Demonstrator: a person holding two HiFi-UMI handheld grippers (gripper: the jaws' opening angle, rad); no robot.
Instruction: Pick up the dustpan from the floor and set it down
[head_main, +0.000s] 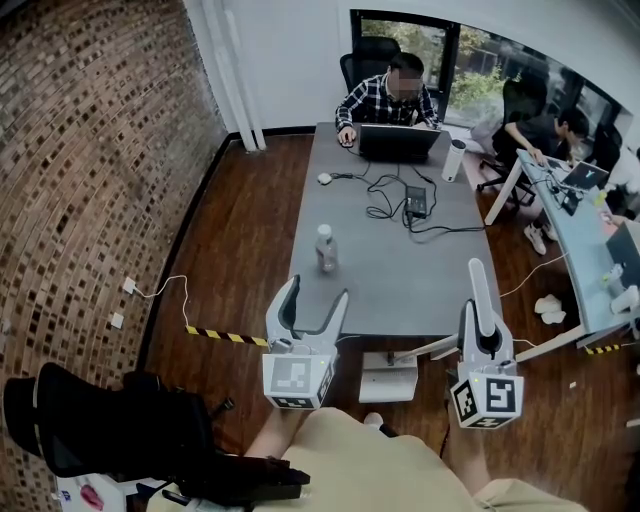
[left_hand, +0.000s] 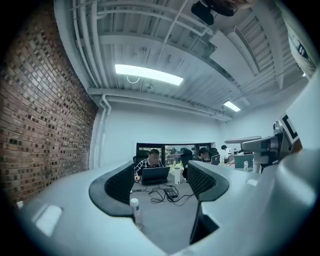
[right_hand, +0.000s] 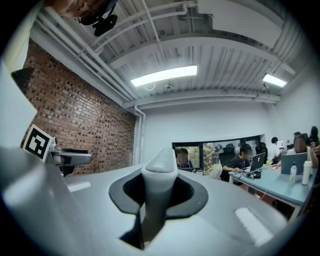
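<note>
A white dustpan (head_main: 388, 380) sits low by the near edge of the grey table (head_main: 400, 290). Its pale handle (head_main: 430, 349) slants up to the right toward my right gripper (head_main: 478, 275). In the right gripper view the dark pads of this gripper (right_hand: 160, 175) are shut on an upright pale bar (right_hand: 159, 200) with a rounded top, which looks like that handle. I cannot tell whether the pan touches the floor. My left gripper (head_main: 312, 298) is held level over the table's near edge, open and empty; between its spread fingers (left_hand: 162, 172) I see only the tabletop.
On the table are a water bottle (head_main: 326, 247), a power strip with cables (head_main: 416, 200) and a laptop with a seated person (head_main: 388, 95) behind it. A black chair (head_main: 110, 430) is at lower left, a brick wall (head_main: 90, 180) on the left, and a white desk (head_main: 585, 240) with people on the right.
</note>
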